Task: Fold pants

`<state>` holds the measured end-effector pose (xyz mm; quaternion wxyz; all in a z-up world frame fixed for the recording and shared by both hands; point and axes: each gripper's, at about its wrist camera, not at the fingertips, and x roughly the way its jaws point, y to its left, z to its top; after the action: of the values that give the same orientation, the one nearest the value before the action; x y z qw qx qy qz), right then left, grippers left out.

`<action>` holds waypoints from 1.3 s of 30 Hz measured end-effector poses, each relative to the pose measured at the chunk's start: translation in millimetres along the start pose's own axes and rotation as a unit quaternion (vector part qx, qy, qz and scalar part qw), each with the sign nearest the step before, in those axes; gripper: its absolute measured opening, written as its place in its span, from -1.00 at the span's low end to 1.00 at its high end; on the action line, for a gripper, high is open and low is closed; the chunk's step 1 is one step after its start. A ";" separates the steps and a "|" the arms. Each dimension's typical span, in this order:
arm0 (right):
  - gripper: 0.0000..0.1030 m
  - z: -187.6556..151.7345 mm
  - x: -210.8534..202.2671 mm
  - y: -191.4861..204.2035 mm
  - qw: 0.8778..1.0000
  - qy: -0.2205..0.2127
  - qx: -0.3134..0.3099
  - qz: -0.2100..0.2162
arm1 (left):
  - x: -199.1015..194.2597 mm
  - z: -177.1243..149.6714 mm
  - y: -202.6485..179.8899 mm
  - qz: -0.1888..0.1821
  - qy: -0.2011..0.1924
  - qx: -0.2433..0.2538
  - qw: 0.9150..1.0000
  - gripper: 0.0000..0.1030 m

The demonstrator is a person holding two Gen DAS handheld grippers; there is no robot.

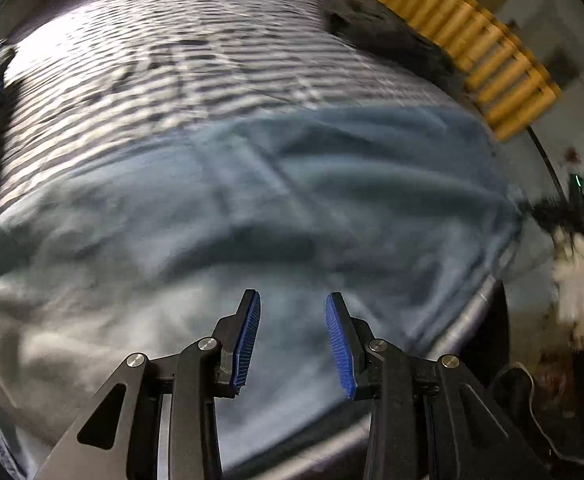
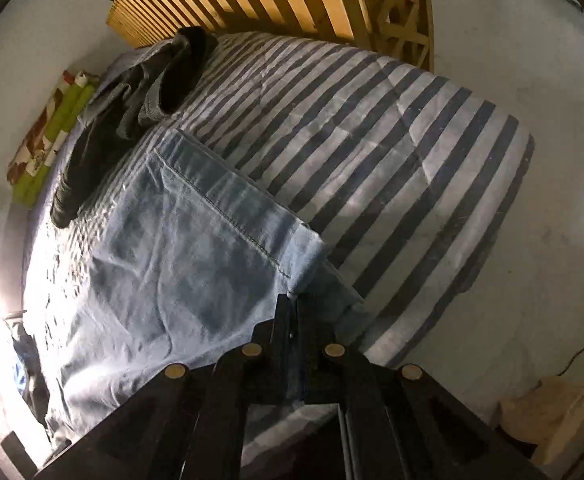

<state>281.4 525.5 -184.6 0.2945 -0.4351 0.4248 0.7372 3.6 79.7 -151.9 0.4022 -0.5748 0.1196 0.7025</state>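
Right wrist view: pale blue pants lie spread on the striped bed; the right gripper is closed on their edge. Left gripper hangs partly open above them, holding nothing.

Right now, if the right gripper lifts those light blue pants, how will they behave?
The light blue pants are probably floppy: they lie wrinkled and flat on the striped bedding. Lifted by the edge at the shut right gripper, they would likely drape and drag.
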 end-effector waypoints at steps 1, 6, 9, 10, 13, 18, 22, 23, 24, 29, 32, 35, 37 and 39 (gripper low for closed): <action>-0.95 0.9 -1.7 1.9 1.000 -0.002 -0.001 0.005 | 1.6 -2.6 -9.5 -0.002 0.006 0.017 1.000 -0.28; -0.95 11.4 -20.4 17.5 0.999 -0.016 -0.022 0.021 | 20.7 -23.6 -50.2 0.009 0.041 0.099 0.994 -0.14; -0.95 13.3 -19.9 23.8 0.999 -0.013 -0.030 0.018 | 27.6 -37.7 -64.3 0.008 0.062 0.129 0.990 -0.14; -0.95 14.7 -16.3 26.6 0.999 -0.010 -0.030 0.018 | 29.8 -40.0 -68.7 0.009 0.066 0.140 0.988 -0.13; -0.95 17.5 -12.1 28.6 0.999 -0.007 -0.034 0.016 | 38.0 -41.0 -75.1 0.032 0.070 0.155 0.985 -0.12; -0.95 17.1 -12.7 33.6 0.999 -0.004 -0.049 0.011 | 35.4 -35.3 -76.7 0.046 0.056 0.152 0.986 -0.12; -0.95 22.2 -14.9 35.5 0.999 -0.004 -0.048 0.015 | 37.6 -35.2 -89.2 0.053 0.059 0.183 0.980 -0.12; -0.95 23.5 -15.8 37.5 0.999 -0.005 -0.051 0.016 | 40.0 -35.3 -91.9 0.057 0.061 0.191 0.978 -0.17; -0.95 24.8 -16.3 38.9 0.998 -0.007 -0.054 0.014 | 42.3 -34.9 -95.4 0.059 0.063 0.199 0.976 -0.30; -0.95 27.0 -17.9 45.6 0.998 -0.009 -0.068 0.010 | 36.0 -31.5 -102.9 0.059 0.052 0.218 0.973 -0.96; -0.95 28.2 -25.3 45.2 0.998 -0.013 -0.067 0.010 | 19.5 -29.4 -106.8 0.049 0.042 0.217 0.974 -0.96; -0.95 25.4 -41.8 38.6 0.998 -0.016 -0.052 0.033 | -3.7 -32.9 -102.1 0.037 0.035 0.206 0.977 -0.97; -0.95 18.1 -50.1 32.6 0.998 -0.019 -0.047 0.042 | -3.0 -34.6 -102.3 0.030 0.040 0.206 0.977 -0.97; -0.95 5.7 -44.9 25.2 0.998 -0.018 -0.054 0.022 | 9.4 -40.7 -102.9 0.027 0.061 0.216 0.974 -0.96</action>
<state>279.0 515.9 -133.7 0.2621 -0.4276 0.3885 0.7730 104.7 124.7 -142.7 0.4896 -0.5122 0.3089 0.6344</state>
